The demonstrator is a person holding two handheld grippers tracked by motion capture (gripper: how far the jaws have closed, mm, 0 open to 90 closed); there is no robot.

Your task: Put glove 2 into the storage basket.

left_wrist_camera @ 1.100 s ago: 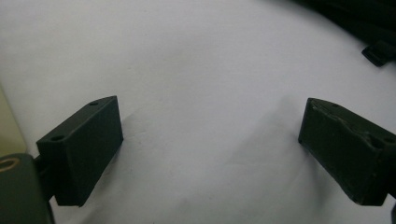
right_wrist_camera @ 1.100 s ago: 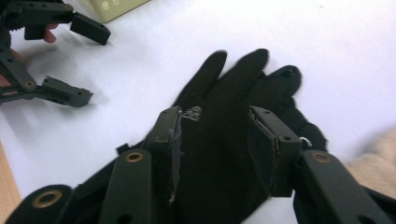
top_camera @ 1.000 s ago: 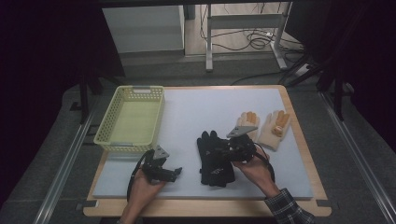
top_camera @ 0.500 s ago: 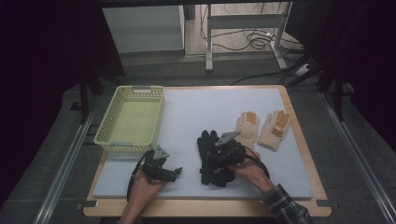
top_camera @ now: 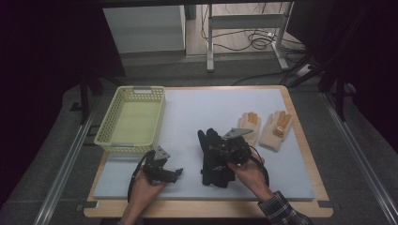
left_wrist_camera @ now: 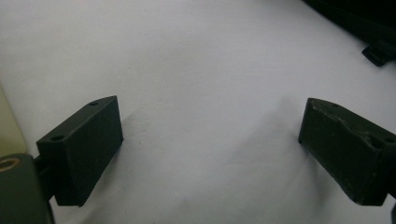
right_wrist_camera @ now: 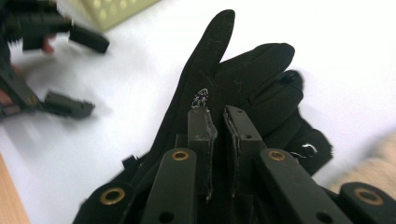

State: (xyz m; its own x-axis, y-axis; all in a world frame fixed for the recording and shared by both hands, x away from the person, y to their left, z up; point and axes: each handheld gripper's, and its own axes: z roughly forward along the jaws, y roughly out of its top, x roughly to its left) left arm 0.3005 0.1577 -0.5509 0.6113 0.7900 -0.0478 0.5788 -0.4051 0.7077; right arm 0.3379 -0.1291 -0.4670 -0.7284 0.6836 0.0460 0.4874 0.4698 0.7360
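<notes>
Right gripper view is showing the right gripper pinching nearly shut over the black gloves, lying mid-table. Left gripper is waiting wide open, empty. Basket is sitting empty, tan gloves untouched; sorting seems barely begun.

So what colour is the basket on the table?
Pale yellow: the basket shows best in the high view, at the table's far left.
</notes>
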